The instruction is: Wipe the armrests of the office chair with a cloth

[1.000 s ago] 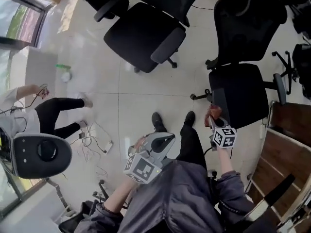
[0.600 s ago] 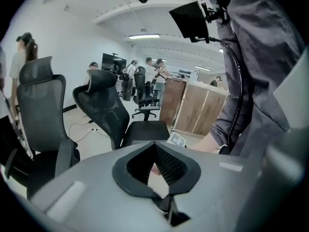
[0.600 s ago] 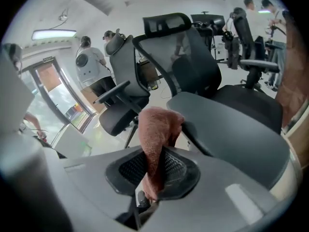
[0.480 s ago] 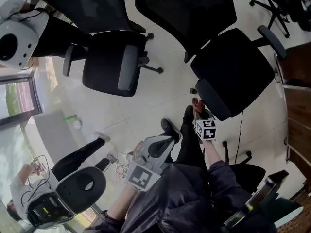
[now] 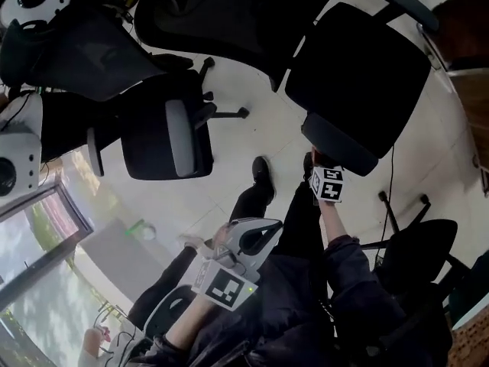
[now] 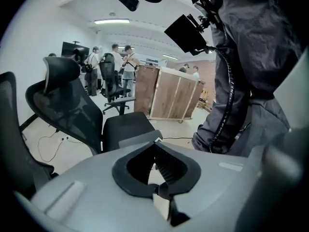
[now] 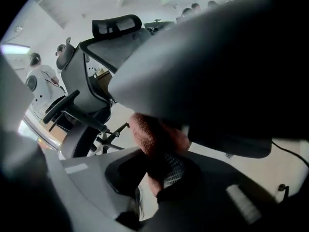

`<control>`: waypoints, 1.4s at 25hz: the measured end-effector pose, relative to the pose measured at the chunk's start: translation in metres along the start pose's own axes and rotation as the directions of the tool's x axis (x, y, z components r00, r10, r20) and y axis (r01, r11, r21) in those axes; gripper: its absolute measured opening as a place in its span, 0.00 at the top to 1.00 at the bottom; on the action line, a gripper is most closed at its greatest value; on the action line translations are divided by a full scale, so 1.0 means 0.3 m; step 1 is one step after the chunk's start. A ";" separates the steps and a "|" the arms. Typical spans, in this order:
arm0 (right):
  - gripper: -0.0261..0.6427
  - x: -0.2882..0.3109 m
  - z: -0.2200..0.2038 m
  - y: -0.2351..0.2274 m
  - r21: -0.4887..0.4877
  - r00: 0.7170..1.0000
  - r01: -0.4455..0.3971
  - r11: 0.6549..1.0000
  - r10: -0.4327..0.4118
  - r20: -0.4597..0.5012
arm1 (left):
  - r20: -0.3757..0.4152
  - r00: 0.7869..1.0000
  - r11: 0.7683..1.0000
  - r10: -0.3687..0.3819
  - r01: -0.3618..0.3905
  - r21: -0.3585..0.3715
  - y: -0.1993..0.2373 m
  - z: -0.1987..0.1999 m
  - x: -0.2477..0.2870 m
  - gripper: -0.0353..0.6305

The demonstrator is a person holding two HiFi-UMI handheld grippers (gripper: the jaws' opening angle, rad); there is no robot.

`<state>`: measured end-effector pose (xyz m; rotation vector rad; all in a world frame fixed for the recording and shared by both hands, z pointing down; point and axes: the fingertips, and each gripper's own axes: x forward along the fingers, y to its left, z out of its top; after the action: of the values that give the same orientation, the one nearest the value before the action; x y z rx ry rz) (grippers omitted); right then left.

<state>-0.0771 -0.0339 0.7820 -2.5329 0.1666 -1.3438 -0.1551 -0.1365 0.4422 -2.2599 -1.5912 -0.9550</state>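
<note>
The right gripper's [image 7: 157,164] jaws pinch the pink cloth [image 7: 153,132], seemingly soft, light and best held bunched, against the armrest [image 7: 193,66] just beyond them; the left gripper's [image 6: 155,145] jaws meet empty.

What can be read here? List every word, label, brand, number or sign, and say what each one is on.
No words, numbers or brand marks can be read in any view.
The left cube, on the left gripper: black-and-white square markers only, no letters.
The right cube, on the right gripper: the same kind of markers, no letters.
The wooden crate: no print can be made out.
</note>
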 end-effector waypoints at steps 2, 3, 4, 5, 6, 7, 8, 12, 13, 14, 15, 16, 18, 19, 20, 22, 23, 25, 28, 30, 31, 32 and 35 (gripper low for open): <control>0.89 0.043 -0.019 0.007 0.020 0.999 0.030 0.999 -0.030 0.016 | -0.012 0.999 0.998 -0.043 0.044 0.054 0.037 -0.033 -0.018 0.92; 0.89 0.065 -0.030 -0.003 0.040 0.998 0.052 0.998 -0.053 0.023 | -0.013 0.998 0.995 -0.060 0.061 0.078 0.061 -0.047 -0.028 0.92; 0.89 0.089 -0.038 -0.012 0.060 0.997 0.073 0.996 -0.075 0.027 | -0.011 0.997 0.993 -0.071 0.072 0.099 0.087 -0.062 -0.037 0.92; 0.89 0.118 -0.046 -0.018 0.076 0.996 0.088 0.993 -0.090 0.026 | -0.009 0.997 0.990 -0.078 0.078 0.116 0.115 -0.080 -0.045 0.92; 0.89 0.149 -0.059 -0.021 0.090 0.995 0.098 0.991 -0.100 0.020 | -0.008 0.997 0.988 -0.082 0.082 0.130 0.143 -0.099 -0.049 0.92; 0.89 0.178 -0.076 -0.028 0.105 0.994 0.108 0.989 -0.110 0.008 | -0.007 0.996 0.986 -0.086 0.086 0.142 0.169 -0.117 -0.050 0.92; 0.89 0.202 -0.093 -0.041 0.125 0.993 0.121 0.985 -0.121 -0.005 | -0.005 0.996 0.984 -0.090 0.090 0.151 0.192 -0.133 -0.048 0.92; 0.89 0.236 -0.098 -0.082 0.163 0.987 0.162 0.973 -0.161 -0.020 | 0.003 0.992 0.977 -0.124 0.122 0.173 0.252 -0.168 -0.028 0.92; 0.89 0.223 -0.088 -0.079 0.154 0.986 0.164 0.974 -0.164 -0.013 | 0.004 0.991 0.975 -0.135 0.132 0.178 0.259 -0.167 -0.024 0.92; 0.89 0.202 -0.076 -0.070 0.144 0.987 0.160 0.977 -0.162 0.002 | 0.003 0.989 0.972 -0.146 0.143 0.185 0.264 -0.161 -0.021 0.92; 0.89 0.173 -0.065 -0.057 0.137 0.988 0.151 0.979 -0.156 0.021 | 0.000 0.988 0.970 -0.154 0.151 0.189 0.264 -0.151 -0.022 0.92; 0.89 0.136 -0.058 -0.044 0.136 0.988 0.143 0.980 -0.149 0.041 | -0.002 0.987 0.969 -0.160 0.158 0.190 0.261 -0.138 -0.026 0.92; 0.89 0.054 -0.049 -0.022 0.144 0.987 0.131 0.981 -0.143 0.076 | -0.006 0.985 0.968 -0.170 0.168 0.186 0.249 -0.107 -0.033 0.92; 0.89 0.013 -0.038 -0.015 0.146 0.985 0.129 0.981 -0.143 0.094 | -0.009 0.984 0.967 -0.176 0.174 0.183 0.242 -0.090 -0.035 0.92; 0.89 -0.028 -0.024 -0.012 0.148 0.983 0.127 0.981 -0.145 0.113 | -0.014 0.983 0.967 -0.183 0.183 0.178 0.232 -0.075 -0.036 0.92; 0.89 -0.102 0.003 -0.018 0.158 0.979 0.120 0.980 -0.144 0.147 | -0.030 0.979 0.965 -0.202 0.204 0.163 0.198 -0.055 -0.031 0.92; 0.89 -0.126 0.012 -0.026 0.164 0.977 0.114 0.980 -0.141 0.158 | -0.040 0.976 0.964 -0.213 0.217 0.155 0.178 -0.048 -0.024 0.92; 0.89 -0.139 0.018 -0.043 0.164 0.978 0.102 0.981 -0.129 0.162 | -0.063 0.971 0.960 -0.230 0.237 0.146 0.143 -0.037 0.001 0.92; 0.89 -0.103 0.007 -0.067 0.139 0.984 0.091 0.986 -0.110 0.137 | -0.091 0.967 0.960 -0.239 0.249 0.131 0.094 -0.008 0.038 0.92; 0.89 -0.078 -0.008 -0.085 0.131 0.988 0.086 0.988 -0.102 0.120 | -0.101 0.966 0.962 -0.236 0.247 0.116 0.062 0.016 0.054 0.92; 0.89 -0.065 -0.013 -0.092 0.129 0.989 0.079 0.989 -0.094 0.114 | -0.103 0.967 0.964 -0.232 0.243 0.109 0.048 0.027 0.062 0.92; 0.89 -0.051 -0.017 -0.099 0.125 0.990 0.070 0.990 -0.084 0.110 | -0.105 0.968 0.966 -0.227 0.237 0.104 0.035 0.036 0.071 0.92; 0.89 -0.007 -0.024 -0.109 0.108 0.994 0.036 0.994 -0.047 0.099 | -0.120 0.972 0.972 -0.204 0.215 0.091 0.014 0.052 0.109 0.92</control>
<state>-0.0850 -0.0036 0.7937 -2.5207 0.0218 -1.2023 -0.1388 -0.1053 0.4512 -1.9647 -1.8128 -1.0025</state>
